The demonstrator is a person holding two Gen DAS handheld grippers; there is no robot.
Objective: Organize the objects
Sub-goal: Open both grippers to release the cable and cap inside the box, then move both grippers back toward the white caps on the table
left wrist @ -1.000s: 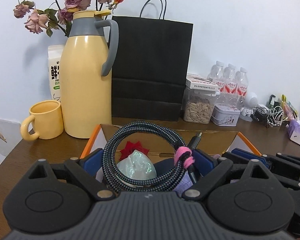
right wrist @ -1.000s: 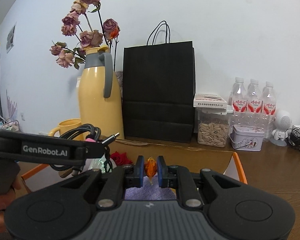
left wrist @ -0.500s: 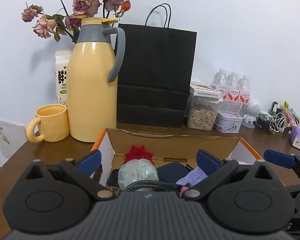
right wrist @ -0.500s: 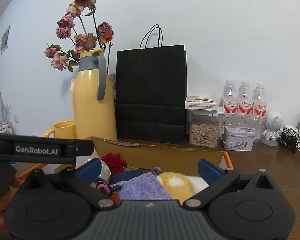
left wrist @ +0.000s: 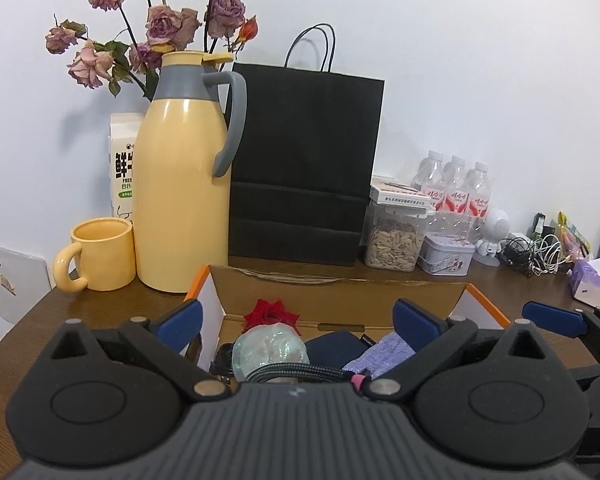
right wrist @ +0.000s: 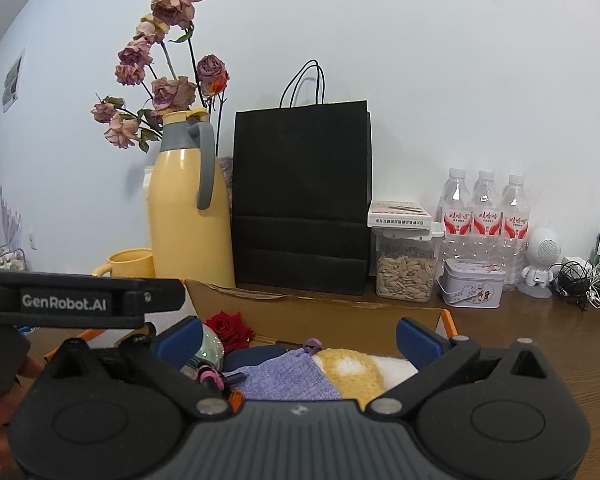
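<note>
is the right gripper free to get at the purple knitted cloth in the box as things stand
Probably yes. The right gripper is open and empty, and the purple cloth lies uncovered at the top of the box, directly between and below its fingers, with only the yellow cloth beside it.

The cardboard box (left wrist: 340, 292) stands open on top, though the thermos (left wrist: 182, 196), black paper bag (left wrist: 304, 168) and seed jar (left wrist: 394, 240) apparently crowd just behind it.

Both tongs, left tongs (left wrist: 296, 322) and right tongs (right wrist: 298, 338), gape wide and empty over the cardboard box (left wrist: 340, 292), tilted slightly down.
</note>
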